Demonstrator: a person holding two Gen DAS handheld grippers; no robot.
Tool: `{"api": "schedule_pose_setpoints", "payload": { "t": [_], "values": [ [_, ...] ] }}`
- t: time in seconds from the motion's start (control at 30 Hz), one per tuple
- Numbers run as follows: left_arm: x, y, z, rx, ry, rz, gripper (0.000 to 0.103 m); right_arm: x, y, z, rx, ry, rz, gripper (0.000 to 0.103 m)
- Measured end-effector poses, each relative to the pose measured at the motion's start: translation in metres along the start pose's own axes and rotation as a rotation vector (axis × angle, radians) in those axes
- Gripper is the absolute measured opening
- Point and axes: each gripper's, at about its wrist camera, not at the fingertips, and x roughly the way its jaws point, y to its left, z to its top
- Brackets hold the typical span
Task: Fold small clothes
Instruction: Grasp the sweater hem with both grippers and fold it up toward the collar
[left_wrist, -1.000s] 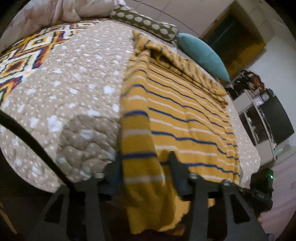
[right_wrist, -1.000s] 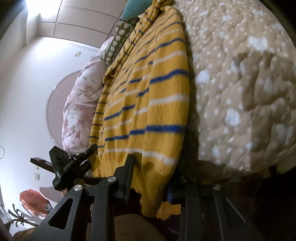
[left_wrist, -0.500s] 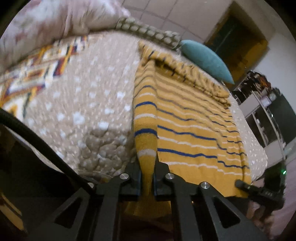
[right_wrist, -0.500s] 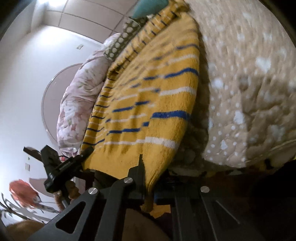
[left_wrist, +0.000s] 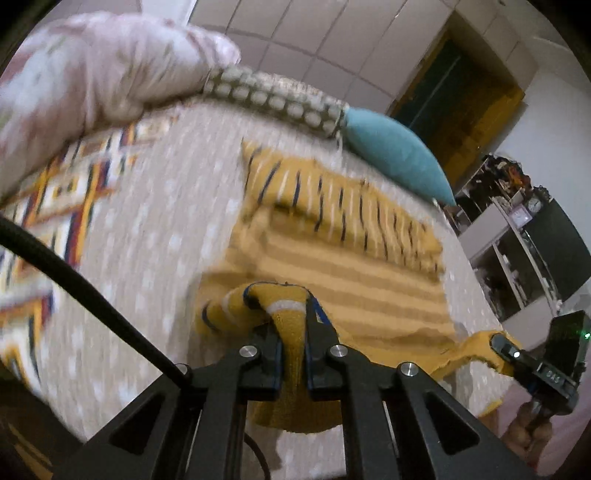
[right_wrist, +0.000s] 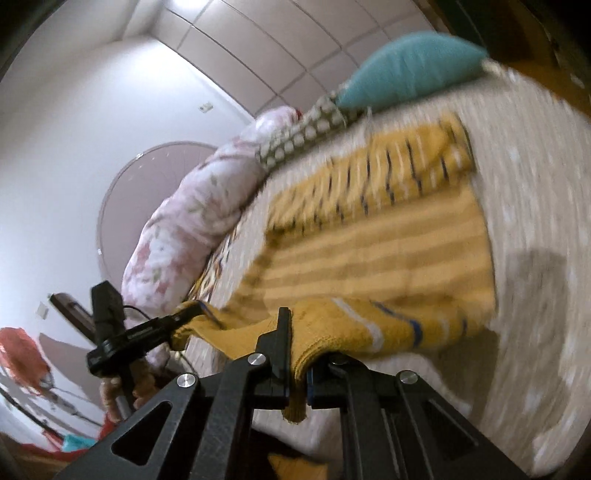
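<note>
Hem of yellow striped sweater (left_wrist: 332, 273) is now lifted off the bed (left_wrist: 155, 229) & carried toward collar; left gripper (left_wrist: 293, 354) & right gripper (right_wrist: 297, 373) jaws clamped on hem corners; fold underway.

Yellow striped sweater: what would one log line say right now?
left gripper: shut on sweater hem | right gripper: shut on hem | phase: lifting hem over bed

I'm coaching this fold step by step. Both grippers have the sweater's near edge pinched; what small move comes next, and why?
Probably carry the pinched hem forward toward the teal pillow. The left gripper and right gripper are each shut on a near corner of the yellow striped sweater, lifted off the bedspread, with the far half lying flat. Moving both together should keep the fold line straight.
</note>
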Motion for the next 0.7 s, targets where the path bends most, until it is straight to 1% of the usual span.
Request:
{"api": "schedule_pose_setpoints", "payload": {
  "t": [0.03,0.07,0.17,0.23,0.33,0.43,0.5,0.57,0.6,0.67,0.7],
  "values": [
    [0.008,-0.009,0.02,0.024,-0.012,0.012,0.008,0.005,0.002,0.016,-0.017,-0.015,-0.011,0.006],
    [0.016,-0.013,0.033,0.035,-0.014,0.018,0.008,0.01,0.004,0.03,-0.029,-0.026,-0.021,0.006],
    [0.048,-0.031,0.08,0.053,-0.016,0.05,0.008,0.031,0.007,0.08,-0.062,-0.077,-0.087,0.006],
    [0.072,-0.041,0.108,0.073,-0.017,0.079,0.008,0.047,0.007,0.106,-0.067,-0.095,-0.126,0.006],
    [0.115,-0.038,0.143,0.079,0.015,0.101,0.008,0.078,-0.006,0.146,-0.064,-0.099,-0.208,0.006],
    [0.16,-0.029,0.163,0.068,0.072,0.122,0.008,0.106,-0.031,0.168,-0.019,-0.075,-0.249,0.006],
    [0.182,-0.022,0.17,0.067,0.108,0.127,0.009,0.12,-0.052,0.179,0.015,-0.058,-0.258,0.006],
    [0.203,-0.014,0.178,0.045,0.143,0.127,0.01,0.137,-0.073,0.189,0.061,-0.04,-0.253,0.007],
    [0.211,-0.01,0.181,0.02,0.16,0.118,0.013,0.144,-0.083,0.193,0.085,-0.031,-0.25,0.008],
    [0.223,0.001,0.188,-0.066,0.185,0.063,0.015,0.157,-0.101,0.204,0.12,-0.015,-0.269,0.016],
    [0.224,0.005,0.191,-0.098,0.189,0.033,0.017,0.163,-0.108,0.208,0.131,-0.007,-0.276,0.018]
  ]
}}
